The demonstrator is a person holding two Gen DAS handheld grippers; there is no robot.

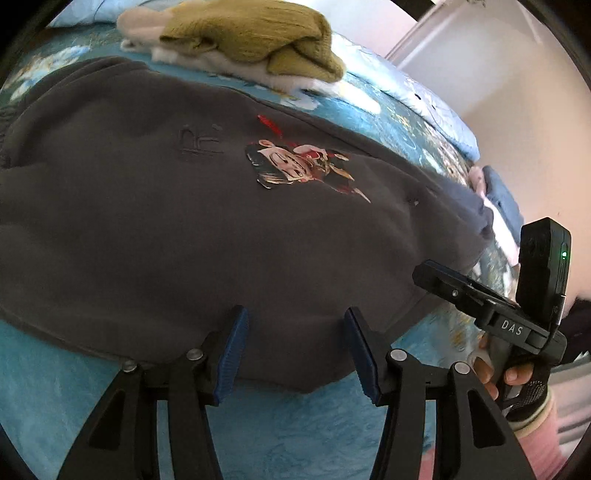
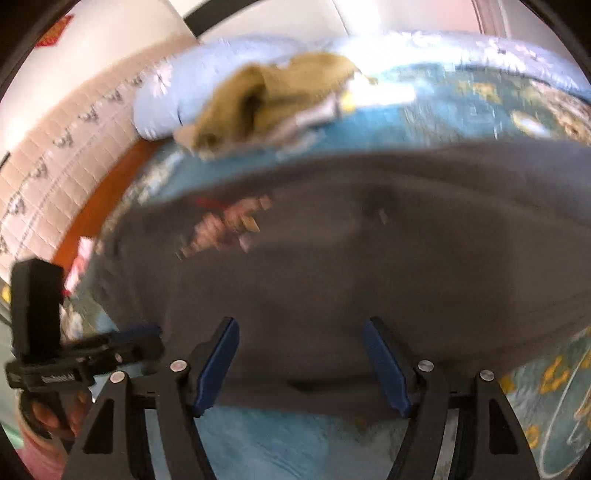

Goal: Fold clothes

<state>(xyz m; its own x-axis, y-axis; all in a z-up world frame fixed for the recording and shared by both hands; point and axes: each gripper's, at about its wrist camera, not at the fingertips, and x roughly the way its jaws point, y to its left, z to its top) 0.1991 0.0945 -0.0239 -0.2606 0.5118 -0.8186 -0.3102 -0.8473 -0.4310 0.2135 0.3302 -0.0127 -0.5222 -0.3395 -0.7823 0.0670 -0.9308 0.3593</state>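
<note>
left gripper (image 1: 295,347): jaws apart, nothing held
right gripper (image 2: 301,363): jaws wide, nothing held
grey sweatshirt (image 1: 184,229): flat on blue bedspread (image 1: 288,435), hem just under both grippers' tips
olive knit (image 1: 255,33): well beyond sweatshirt

The grey sweatshirt (image 1: 207,221) lay flat across the middle of the blue bedspread (image 1: 288,443), offering no raised obstruction. A strip of bare bedspread remained free along its near hem. A heap of olive and white clothes (image 1: 240,40) blocked the far side. Folded blue garments (image 1: 498,199) occupied the right edge. A pale pillow (image 2: 177,96) bordered the heap.
</note>
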